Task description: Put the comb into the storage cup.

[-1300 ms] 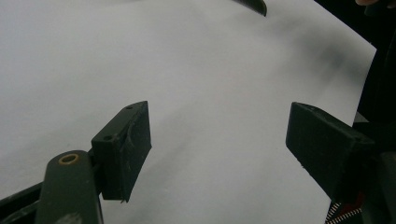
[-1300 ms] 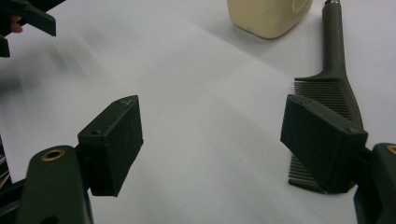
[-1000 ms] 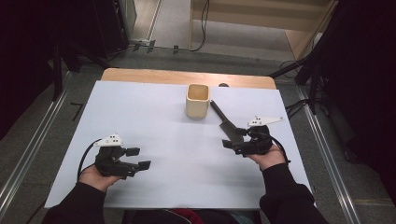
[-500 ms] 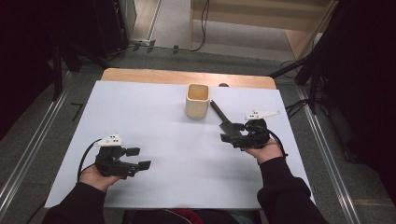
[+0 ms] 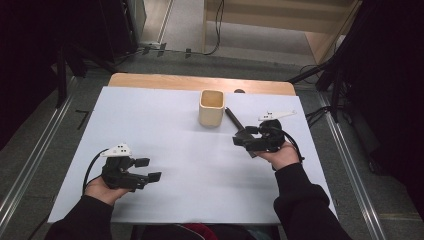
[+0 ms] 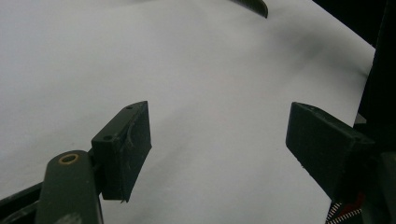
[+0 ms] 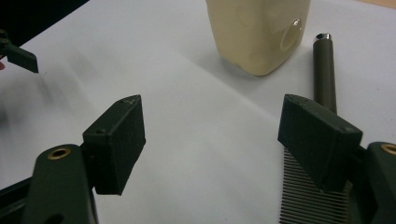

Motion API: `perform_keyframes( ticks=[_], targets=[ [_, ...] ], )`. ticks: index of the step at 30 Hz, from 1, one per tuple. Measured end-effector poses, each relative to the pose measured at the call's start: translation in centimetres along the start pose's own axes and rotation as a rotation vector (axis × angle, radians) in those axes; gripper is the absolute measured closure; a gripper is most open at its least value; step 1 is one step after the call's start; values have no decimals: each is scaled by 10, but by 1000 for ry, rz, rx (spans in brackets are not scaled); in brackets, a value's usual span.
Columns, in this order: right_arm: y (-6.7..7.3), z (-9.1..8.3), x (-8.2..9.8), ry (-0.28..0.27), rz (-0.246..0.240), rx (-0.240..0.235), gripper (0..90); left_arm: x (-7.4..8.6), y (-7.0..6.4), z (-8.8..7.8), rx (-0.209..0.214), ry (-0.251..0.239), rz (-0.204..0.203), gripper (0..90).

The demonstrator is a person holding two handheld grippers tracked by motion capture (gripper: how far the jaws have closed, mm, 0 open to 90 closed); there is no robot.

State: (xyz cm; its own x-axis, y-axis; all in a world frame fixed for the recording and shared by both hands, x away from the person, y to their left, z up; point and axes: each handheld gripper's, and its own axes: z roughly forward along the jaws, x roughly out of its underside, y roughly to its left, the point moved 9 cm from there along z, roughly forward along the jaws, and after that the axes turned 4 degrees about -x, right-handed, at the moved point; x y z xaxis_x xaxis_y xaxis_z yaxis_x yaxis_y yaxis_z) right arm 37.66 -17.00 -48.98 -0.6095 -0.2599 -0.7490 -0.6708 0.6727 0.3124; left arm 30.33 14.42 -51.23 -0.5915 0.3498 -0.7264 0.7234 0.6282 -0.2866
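the left gripper sits near the desk's near left corner, held in the person's left hand, its jaws spread wide over bare white surface with nothing between them. the left gripper view brings those two black jaws in close, and at its top edge a dark tip of the comb just peeks in.

the right gripper is toward the right edge, about midway up the desk, in the right hand. its jaws are also wide apart and grip nothing. from the high view the comb reads as no more than a dark slanted bar running under that gripper toward the cup. the right gripper view tells more: the comb has a round, dark olive handle with a shiny metal end cap, lying flat, and a row of fine straight teeth showing beneath the right-hand jaw. whether that jaw touches the comb i cannot tell.

farther on, toward the far edge, the cream cup stands upright, square-mouthed with rounded corners, the comb's capped end just beside it.
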Motion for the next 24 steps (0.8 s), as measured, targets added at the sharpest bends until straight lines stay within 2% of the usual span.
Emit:
perform_keyframes(
  ticks=[6, 24],
  targets=[
    [-3, 3, -7, 2, -14, 8, 218, 0, 0, 0, 1, 0, 0, 229],
    [-16, 12, -23, 4, 4, 26, 229, 0, 0, 0, 1, 1, -2, 229]
  ],
)
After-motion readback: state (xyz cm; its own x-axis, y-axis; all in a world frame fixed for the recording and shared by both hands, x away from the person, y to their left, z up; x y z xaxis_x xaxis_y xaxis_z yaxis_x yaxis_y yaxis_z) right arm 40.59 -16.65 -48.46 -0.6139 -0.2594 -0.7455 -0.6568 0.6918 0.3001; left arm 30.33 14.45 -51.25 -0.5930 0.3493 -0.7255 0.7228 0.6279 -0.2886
